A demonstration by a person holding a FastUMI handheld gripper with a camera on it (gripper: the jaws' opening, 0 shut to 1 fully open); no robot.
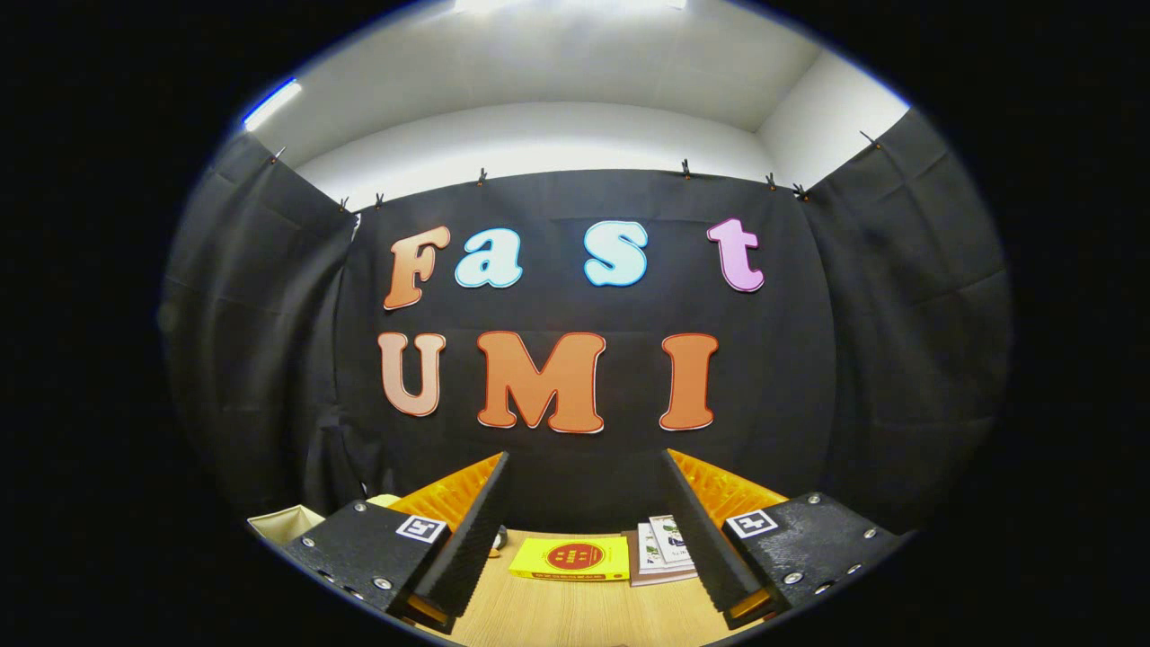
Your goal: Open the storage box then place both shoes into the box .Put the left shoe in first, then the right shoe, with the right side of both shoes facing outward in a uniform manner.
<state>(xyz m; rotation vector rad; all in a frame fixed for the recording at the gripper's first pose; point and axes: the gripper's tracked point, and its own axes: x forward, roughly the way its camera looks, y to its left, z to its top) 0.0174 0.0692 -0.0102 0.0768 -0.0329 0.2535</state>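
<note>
**Claw gaping wide over the table, gripping nothing**

The gripper (584, 530) is standing with its two black, ribbed fingers (472, 530) spread far apart, and nothing is sitting between them or touching either pad. Each finger is carrying a small square black-and-white marker on its block, and orange parts are showing behind the finger backs.

The fingers are pointing forward over a light wooden table (575, 611) toward the black cloth wall at the far side. In the open gap between the fingers, lying flat on the table a little beyond the tips, is a yellow book (570, 559) with a red round mark on its cover. Just to its right, touching or nearly touching it, a small stack of booklets (663, 550) is lying, partly hidden by the right finger. A small dark round object (499, 538) is peeking out beside the inner edge of the left finger; what it is cannot be told.

To the far left, beyond the left finger block, the pale edge of a cream-coloured box-like thing (283, 523) is showing, possibly the storage box, though too little is visible to be sure. The shoes cannot be made out here.
</note>
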